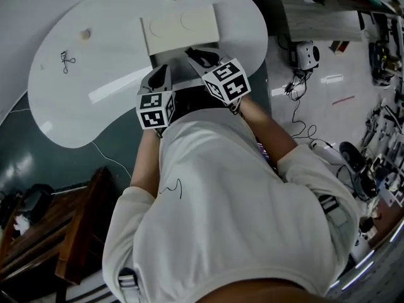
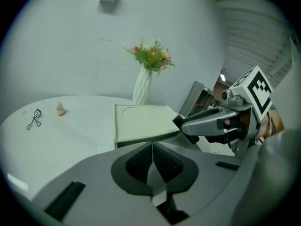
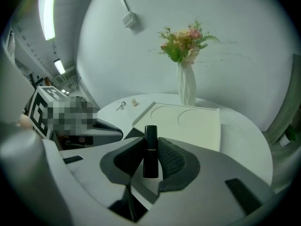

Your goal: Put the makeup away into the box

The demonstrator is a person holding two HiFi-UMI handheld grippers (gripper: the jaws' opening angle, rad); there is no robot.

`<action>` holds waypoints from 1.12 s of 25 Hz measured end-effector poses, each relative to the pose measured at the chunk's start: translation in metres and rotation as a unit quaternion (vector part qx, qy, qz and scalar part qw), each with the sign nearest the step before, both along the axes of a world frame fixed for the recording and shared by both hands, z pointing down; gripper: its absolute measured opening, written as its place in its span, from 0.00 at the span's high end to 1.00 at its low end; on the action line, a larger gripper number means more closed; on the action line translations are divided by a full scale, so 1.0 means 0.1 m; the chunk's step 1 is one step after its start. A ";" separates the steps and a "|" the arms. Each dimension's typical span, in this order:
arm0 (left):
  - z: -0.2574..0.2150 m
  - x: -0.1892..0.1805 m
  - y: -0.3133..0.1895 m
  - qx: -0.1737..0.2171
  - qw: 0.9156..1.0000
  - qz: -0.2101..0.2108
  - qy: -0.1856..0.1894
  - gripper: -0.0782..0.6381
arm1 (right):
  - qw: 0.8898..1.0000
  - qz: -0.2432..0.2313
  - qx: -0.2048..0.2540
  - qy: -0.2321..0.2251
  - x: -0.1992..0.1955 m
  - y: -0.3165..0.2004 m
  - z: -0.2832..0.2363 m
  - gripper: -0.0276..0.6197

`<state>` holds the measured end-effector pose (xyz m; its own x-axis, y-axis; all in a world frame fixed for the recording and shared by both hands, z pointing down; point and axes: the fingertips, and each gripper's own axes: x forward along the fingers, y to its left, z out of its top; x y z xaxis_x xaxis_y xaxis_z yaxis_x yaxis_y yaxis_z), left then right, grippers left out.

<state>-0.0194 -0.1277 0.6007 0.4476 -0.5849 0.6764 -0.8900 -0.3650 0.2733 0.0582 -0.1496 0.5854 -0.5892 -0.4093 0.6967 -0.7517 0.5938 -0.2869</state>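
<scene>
Counter point(image 1: 95, 100): white, kidney-shaped, glossy; carries every item listed below.
Box point(image 1: 180, 30): cream, flat, rectangular, at the far middle of the counter; two round outlines pressed into the top face; cannot tell whether shut or open.
Right tool point(image 1: 201, 57): pinching a lipstick point(image 3: 150, 149) between the ribbed pads; tips pointed at the near edge of the box.
Lipstick: black tube, upright in the grip, upper end standing clear above the pads, lower end down between them; off the counter and outside the box.
Left tool point(image 2: 152, 154): pads pressed together, nothing between them; just left of the right tool, tip near the box's near left corner.
Tools, relative: side by side, marker cubes close but apart in the head view.
Eyelash curler point(image 1: 66, 60): dark metal, lying flat at the far left of the counter, well apart from the box.
Beige puff point(image 1: 84, 35): small, rounded, near the eyelash curler, on the side toward the wall; exact kind too small to tell.
Vase point(image 3: 186, 86): white, ribbed, upright just behind the box.
Flowers point(image 3: 186, 41): pink and green bunch in the vase.
Pale shirt point(image 1: 240, 207): fills the lower head view, forearms reaching to both tools.
</scene>
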 end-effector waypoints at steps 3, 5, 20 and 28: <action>0.02 -0.21 0.07 -0.006 0.999 -0.051 -0.005 0.86 | 0.998 -0.056 -0.013 -0.003 -0.22 0.00 0.07 0.82; 0.05 -0.37 0.14 -0.011 0.996 -0.087 -0.008 0.86 | 0.995 -0.096 -0.020 0.000 -0.37 0.01 0.13 0.82; 0.28 -1.26 0.89 -0.037 0.957 -0.287 -0.004 0.86 | 0.901 -0.405 -0.022 0.155 -1.05 0.56 0.81 0.82; 0.30 -1.30 1.06 -0.042 0.951 -0.305 0.001 0.86 | 0.882 -0.431 -0.026 0.190 -1.01 0.61 0.99 0.81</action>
